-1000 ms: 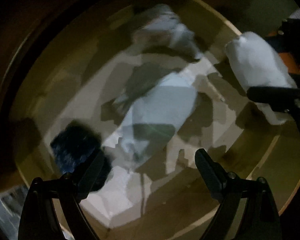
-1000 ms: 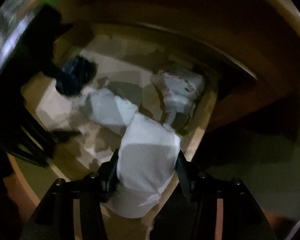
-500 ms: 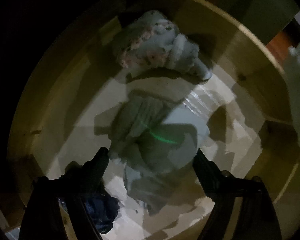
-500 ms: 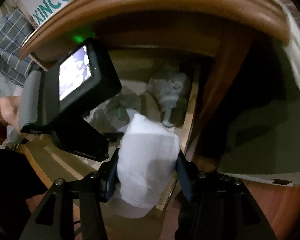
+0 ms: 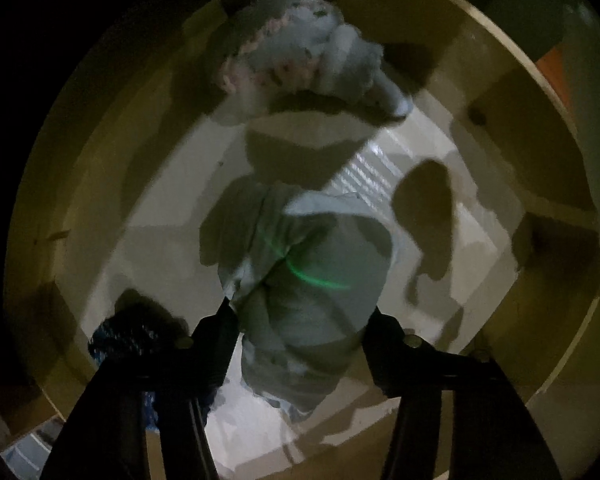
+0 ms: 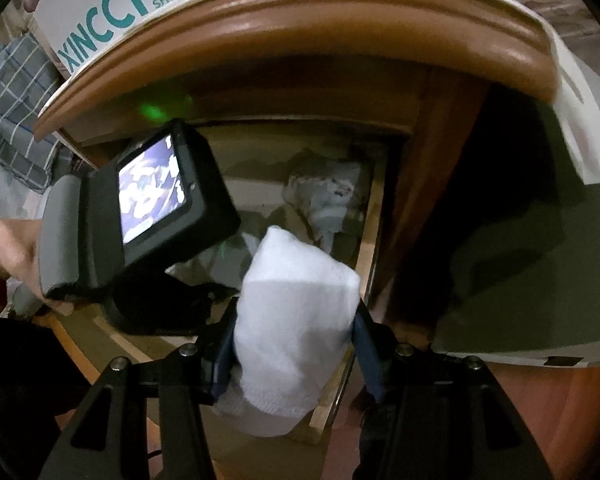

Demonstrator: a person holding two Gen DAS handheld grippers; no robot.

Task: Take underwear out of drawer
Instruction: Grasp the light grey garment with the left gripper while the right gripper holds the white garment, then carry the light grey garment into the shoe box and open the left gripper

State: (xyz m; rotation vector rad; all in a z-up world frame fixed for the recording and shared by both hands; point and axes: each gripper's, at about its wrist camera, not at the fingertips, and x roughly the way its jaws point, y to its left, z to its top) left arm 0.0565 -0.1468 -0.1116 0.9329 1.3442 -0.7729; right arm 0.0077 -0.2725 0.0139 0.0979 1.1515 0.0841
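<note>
Closing around a pale bundle (image 5: 312, 280) lying mid-drawer (image 5: 500, 92), the left tool (image 5: 300, 316) has it between its jaws; a floral bundle (image 5: 300, 60) lies beyond it, a dark one (image 5: 128, 336) left. From the right wrist, the right tool (image 6: 294, 332) pinches a white bundle (image 6: 296, 304) above the drawer's (image 6: 374, 216) edge.

The dark blue garment (image 5: 134, 340) lies half hidden behind the left gripper's (image 5: 300, 320) fingers (image 5: 216, 344).

A home bedroom: wooden dresser (image 6: 340, 40) with an open drawer (image 5: 500, 80) of folded underwear (image 5: 300, 280); shoe box (image 6: 112, 4) on top; plaid bedding (image 6: 8, 112) beside.
</note>
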